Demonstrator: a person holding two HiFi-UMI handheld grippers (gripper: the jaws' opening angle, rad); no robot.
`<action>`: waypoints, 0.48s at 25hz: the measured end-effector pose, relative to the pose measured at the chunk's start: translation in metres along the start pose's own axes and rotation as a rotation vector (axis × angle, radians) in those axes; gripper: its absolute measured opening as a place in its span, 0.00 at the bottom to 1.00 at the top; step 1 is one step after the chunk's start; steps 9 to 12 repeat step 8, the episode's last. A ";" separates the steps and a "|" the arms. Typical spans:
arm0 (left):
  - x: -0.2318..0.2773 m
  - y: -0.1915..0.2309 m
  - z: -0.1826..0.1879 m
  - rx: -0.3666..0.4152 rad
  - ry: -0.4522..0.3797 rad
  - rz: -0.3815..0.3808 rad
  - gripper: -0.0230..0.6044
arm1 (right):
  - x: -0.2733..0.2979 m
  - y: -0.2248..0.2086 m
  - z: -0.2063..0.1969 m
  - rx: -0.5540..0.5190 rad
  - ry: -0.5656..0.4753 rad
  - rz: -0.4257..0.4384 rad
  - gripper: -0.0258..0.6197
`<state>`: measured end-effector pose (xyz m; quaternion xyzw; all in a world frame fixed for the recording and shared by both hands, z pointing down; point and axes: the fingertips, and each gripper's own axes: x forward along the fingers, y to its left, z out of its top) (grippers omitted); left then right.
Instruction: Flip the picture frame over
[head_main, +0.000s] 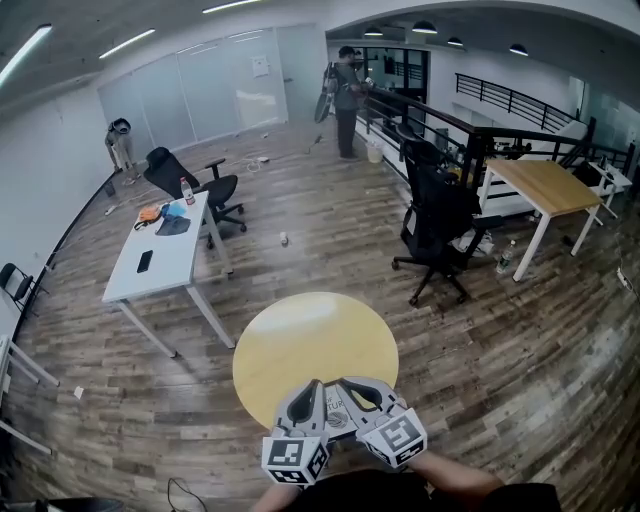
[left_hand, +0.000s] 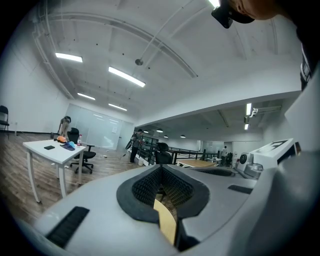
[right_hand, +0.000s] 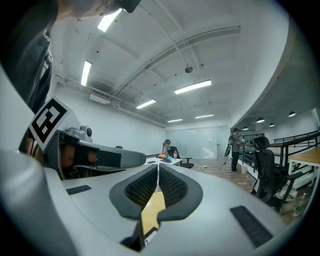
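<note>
No picture frame shows in any view. A round yellow table (head_main: 300, 335) stands right in front of me with nothing on its visible top. My left gripper (head_main: 312, 386) and right gripper (head_main: 344, 384) are held side by side over its near edge, pointing level. In the left gripper view the black ribbed pads (left_hand: 147, 185) of the left gripper (left_hand: 161, 168) meet at the tip, with nothing between them. In the right gripper view the right gripper (right_hand: 158, 167) is shut the same way, and only the yellow tabletop (right_hand: 152, 207) shows below the pads.
A white desk (head_main: 175, 262) with a phone and small items stands at the left, with a black chair (head_main: 195, 183) behind it. Another black chair (head_main: 437, 222) and a wooden desk (head_main: 545, 183) are at the right. A person (head_main: 347, 98) stands by the far railing.
</note>
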<state>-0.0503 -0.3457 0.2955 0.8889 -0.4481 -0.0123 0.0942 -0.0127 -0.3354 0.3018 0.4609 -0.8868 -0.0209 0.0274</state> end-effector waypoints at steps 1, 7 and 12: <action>0.000 -0.001 0.000 -0.001 0.001 -0.001 0.08 | -0.001 0.001 0.000 0.002 0.003 0.001 0.08; 0.001 -0.001 -0.003 -0.008 0.003 -0.002 0.08 | 0.000 0.001 -0.002 0.002 0.012 0.010 0.08; 0.002 0.000 -0.002 -0.008 0.003 -0.002 0.08 | 0.001 0.001 -0.002 0.002 0.011 0.012 0.08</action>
